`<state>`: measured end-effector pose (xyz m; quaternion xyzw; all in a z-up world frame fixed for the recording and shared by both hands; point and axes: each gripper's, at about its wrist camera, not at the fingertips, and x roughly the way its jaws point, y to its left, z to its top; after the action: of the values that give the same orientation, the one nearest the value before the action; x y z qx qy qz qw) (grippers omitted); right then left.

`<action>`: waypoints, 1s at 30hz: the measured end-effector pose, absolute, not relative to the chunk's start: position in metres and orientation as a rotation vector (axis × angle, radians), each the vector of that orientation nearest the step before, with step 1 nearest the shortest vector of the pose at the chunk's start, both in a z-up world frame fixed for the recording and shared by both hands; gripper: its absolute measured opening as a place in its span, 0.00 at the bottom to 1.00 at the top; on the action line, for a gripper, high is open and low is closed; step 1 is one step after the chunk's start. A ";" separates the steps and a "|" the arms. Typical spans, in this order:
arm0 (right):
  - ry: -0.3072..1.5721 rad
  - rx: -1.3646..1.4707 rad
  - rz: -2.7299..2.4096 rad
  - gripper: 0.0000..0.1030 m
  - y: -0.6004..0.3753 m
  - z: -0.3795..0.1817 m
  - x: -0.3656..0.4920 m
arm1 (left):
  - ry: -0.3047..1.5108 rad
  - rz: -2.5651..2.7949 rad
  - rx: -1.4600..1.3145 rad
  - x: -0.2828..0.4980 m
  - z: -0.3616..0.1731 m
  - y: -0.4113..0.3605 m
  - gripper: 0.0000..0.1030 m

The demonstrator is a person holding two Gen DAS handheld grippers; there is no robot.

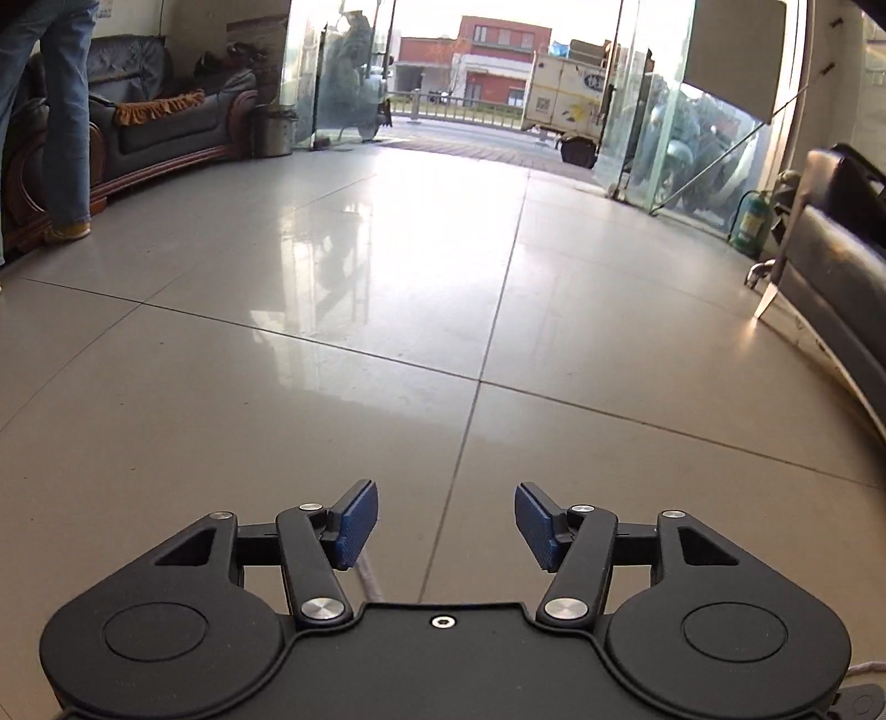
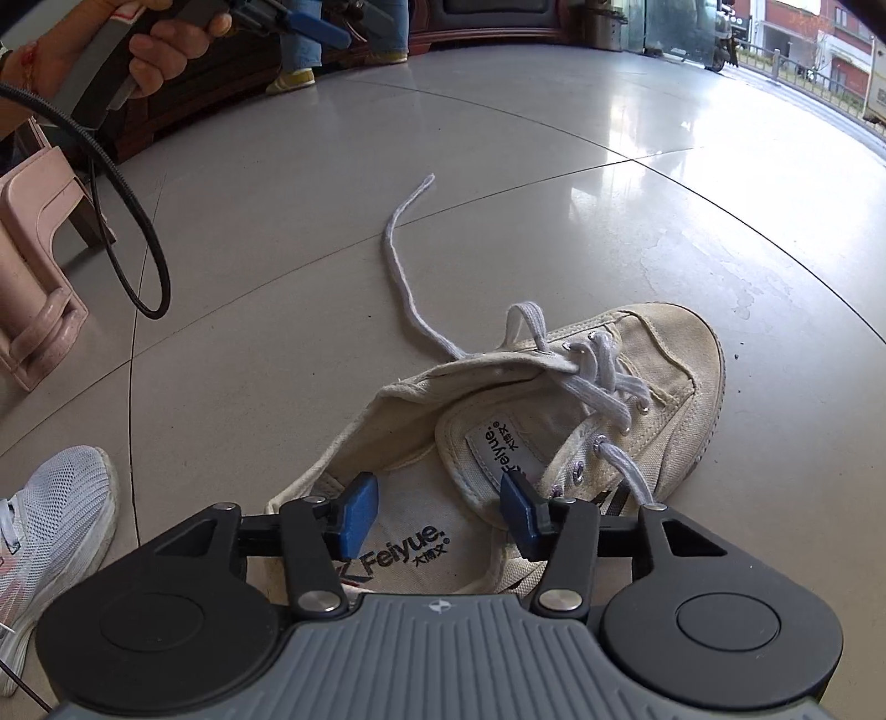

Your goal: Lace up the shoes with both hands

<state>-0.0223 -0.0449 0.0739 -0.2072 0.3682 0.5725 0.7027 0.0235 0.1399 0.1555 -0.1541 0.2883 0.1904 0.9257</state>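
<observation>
Right wrist, shoe [image 2: 554, 421], loose lace [image 2: 404, 260]

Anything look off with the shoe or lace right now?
Yes. The shoe is only laced through its eyelets nearest the toe; the upper ones are empty. One lace end trails loose across the floor, and neither gripper holds it.

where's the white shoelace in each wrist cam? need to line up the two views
Left wrist: only a short bit of the shoelace shows, low centre, just below the left gripper's near pad, over the floor; the shoe itself is not in view.
Right wrist: shoelace runs from upper centre of the floor down to the canvas shoe, right of centre, crossing its front eyelets.
Shared landmark: the metal bin beside the glass entrance.
</observation>
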 end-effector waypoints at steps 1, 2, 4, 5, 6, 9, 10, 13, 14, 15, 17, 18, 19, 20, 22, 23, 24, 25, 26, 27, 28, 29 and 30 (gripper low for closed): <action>0.848 -0.430 1.295 0.63 -0.046 0.074 -0.018 | 0.549 0.382 -0.334 0.026 0.160 0.132 0.87; 0.873 -0.405 1.315 0.64 -0.046 0.075 -0.014 | 0.499 0.379 -0.346 0.028 0.165 0.122 0.93; 0.886 -0.415 1.333 0.65 -0.046 0.078 -0.011 | 0.421 0.365 -0.351 0.033 0.171 0.106 0.99; 0.893 -0.425 1.345 0.67 -0.044 0.079 -0.010 | 0.397 0.350 -0.342 0.036 0.172 0.099 0.99; 0.897 -0.436 1.354 0.67 -0.043 0.080 -0.009 | 0.389 0.337 -0.328 0.039 0.171 0.093 0.99; 0.905 -0.463 1.355 0.69 -0.039 0.082 -0.009 | 0.379 0.318 -0.266 0.047 0.169 0.089 0.99; 0.913 -0.469 1.350 0.69 -0.037 0.083 -0.009 | 0.372 0.312 -0.247 0.046 0.168 0.088 1.00; 0.948 -0.493 1.331 0.70 -0.028 0.080 -0.006 | 0.354 0.292 -0.268 0.046 0.170 0.096 1.00; 0.959 -0.501 1.326 0.70 -0.026 0.081 -0.006 | 0.348 0.275 -0.278 0.047 0.171 0.098 1.00; 0.969 -0.508 1.324 0.70 -0.024 0.082 -0.005 | 0.341 0.261 -0.277 0.048 0.172 0.098 1.00; 0.986 -0.523 1.321 0.70 -0.021 0.083 -0.003 | 0.332 0.231 -0.287 0.048 0.174 0.100 1.00; 1.000 -0.537 1.313 0.71 -0.018 0.083 -0.002 | 0.333 0.221 -0.295 0.049 0.175 0.102 1.00; 1.006 -0.553 1.306 0.71 -0.015 0.084 -0.002 | 0.337 0.219 -0.300 0.050 0.176 0.103 1.00; 1.013 -0.569 1.299 0.71 -0.012 0.084 -0.003 | 0.340 0.211 -0.305 0.051 0.177 0.105 0.99; 1.017 -0.614 1.284 0.72 -0.005 0.086 -0.006 | 0.343 0.181 -0.306 0.054 0.180 0.108 1.00; 1.016 -0.626 1.283 0.72 -0.003 0.086 -0.007 | 0.337 0.166 -0.300 0.056 0.182 0.108 1.00; 1.013 -0.641 1.286 0.72 -0.002 0.086 -0.007 | 0.327 0.147 -0.292 0.057 0.184 0.107 0.99; 1.009 -0.657 1.289 0.73 -0.001 0.086 -0.008 | 0.310 0.123 -0.283 0.059 0.185 0.105 0.99; 1.002 -0.669 1.295 0.73 -0.001 0.086 -0.008 | 0.296 0.100 -0.276 0.061 0.186 0.104 0.99; 0.999 -0.682 1.304 0.73 -0.001 0.086 -0.007 | 0.300 0.074 -0.262 0.068 0.188 0.102 0.99; 1.005 -0.695 1.310 0.73 0.001 0.086 -0.007 | 0.315 0.056 -0.242 0.077 0.190 0.096 0.99; 1.012 -0.708 1.311 0.73 0.003 0.086 -0.008 | 0.323 0.061 -0.223 0.084 0.191 0.091 0.99; 1.024 -0.739 1.308 0.74 0.007 0.087 -0.008 | 0.328 0.070 -0.198 0.090 0.192 0.084 0.99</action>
<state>-0.0085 0.0066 0.0872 -0.3205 0.4442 0.5676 0.6147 0.0901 0.0844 0.1923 -0.0985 0.1632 0.0349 0.9810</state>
